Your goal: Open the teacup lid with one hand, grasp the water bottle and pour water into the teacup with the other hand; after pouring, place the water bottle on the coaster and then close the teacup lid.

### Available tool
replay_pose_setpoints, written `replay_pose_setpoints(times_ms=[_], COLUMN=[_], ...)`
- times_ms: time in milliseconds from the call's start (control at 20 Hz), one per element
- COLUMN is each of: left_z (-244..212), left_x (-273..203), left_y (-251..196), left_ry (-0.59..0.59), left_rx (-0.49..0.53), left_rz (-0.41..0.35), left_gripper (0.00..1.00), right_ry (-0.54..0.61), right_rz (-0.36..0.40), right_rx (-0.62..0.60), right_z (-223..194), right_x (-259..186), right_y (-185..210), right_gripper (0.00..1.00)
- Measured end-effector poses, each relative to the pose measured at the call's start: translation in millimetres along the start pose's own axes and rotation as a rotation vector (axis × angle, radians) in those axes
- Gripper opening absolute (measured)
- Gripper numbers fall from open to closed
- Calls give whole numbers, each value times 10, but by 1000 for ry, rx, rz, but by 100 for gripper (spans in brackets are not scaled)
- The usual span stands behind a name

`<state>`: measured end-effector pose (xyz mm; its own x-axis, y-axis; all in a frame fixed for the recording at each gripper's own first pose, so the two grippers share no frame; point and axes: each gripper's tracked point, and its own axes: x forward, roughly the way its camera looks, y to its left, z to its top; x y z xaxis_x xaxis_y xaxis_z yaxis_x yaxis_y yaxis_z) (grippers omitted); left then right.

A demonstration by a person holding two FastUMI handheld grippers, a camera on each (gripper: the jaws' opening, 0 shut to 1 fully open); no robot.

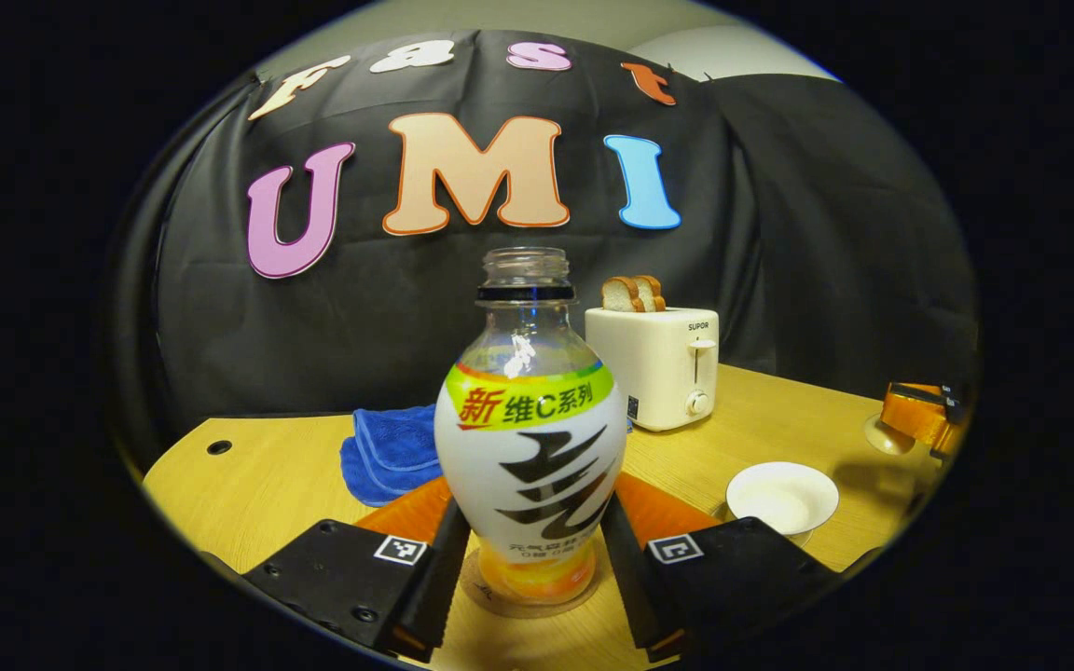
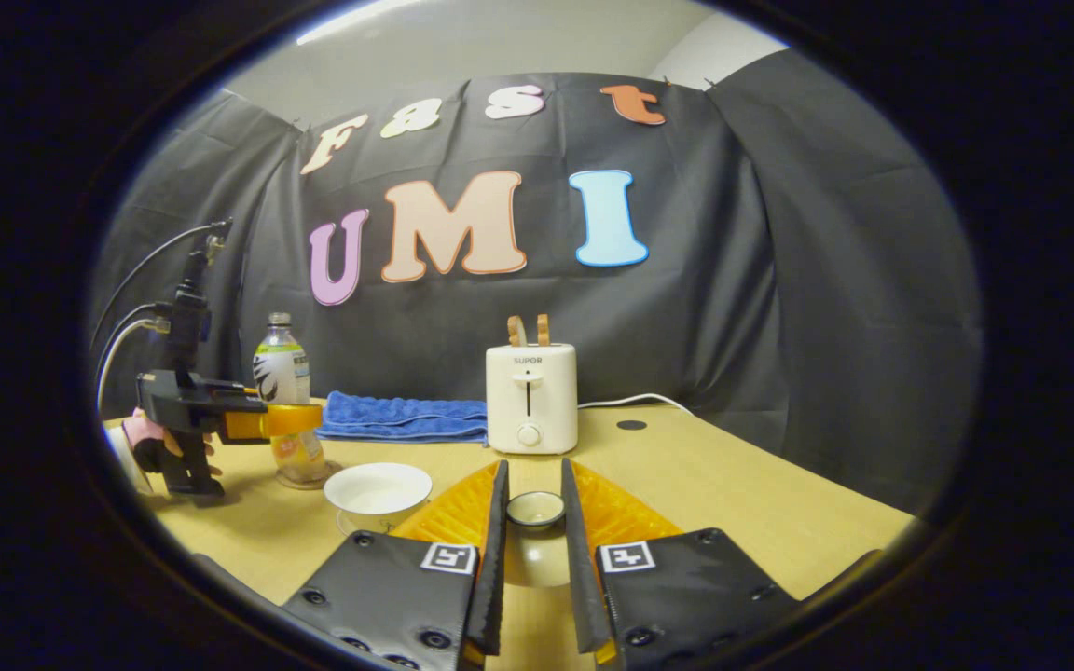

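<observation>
Wooden table (image 2: pixel 733 485) before black cloth wall (image 2: pixel 779 280), toaster (image 2: pixel 531 398) at rear.

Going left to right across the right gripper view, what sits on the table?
Left tool at the bottle on its coaster → white teacup → blue cloth → toaster. The lid lies between the right tool's fingers, below the toaster.

Left gripper (image 1: pixel 535 559): black blocky housings with screws, a square black-and-white marker on each, ribbed orange panels behind. Right gripper (image 2: pixel 533 568) matches, screws along its plates. From the right gripper view, cables (image 2: pixel 141 298) loop off the left gripper's black handle.
</observation>
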<state>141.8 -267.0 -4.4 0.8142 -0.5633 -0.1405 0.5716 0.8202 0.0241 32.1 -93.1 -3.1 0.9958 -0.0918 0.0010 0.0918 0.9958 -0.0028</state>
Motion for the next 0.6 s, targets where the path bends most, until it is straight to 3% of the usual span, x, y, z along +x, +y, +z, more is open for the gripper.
replay_pose_setpoints(times_ms=[350,600], left_z=[-109,-124], left_x=[-140,-202], left_y=[-45,-69], left_ry=[7,-4], left_rx=[9,12], left_rz=[-5,-8], left_gripper=[90,94], right_ry=[0,-1], right_rz=[0,-2], right_rx=[0,-1], right_z=[4,6], right_x=[-11,-12], right_y=[4,-4], right_gripper=[34,33])
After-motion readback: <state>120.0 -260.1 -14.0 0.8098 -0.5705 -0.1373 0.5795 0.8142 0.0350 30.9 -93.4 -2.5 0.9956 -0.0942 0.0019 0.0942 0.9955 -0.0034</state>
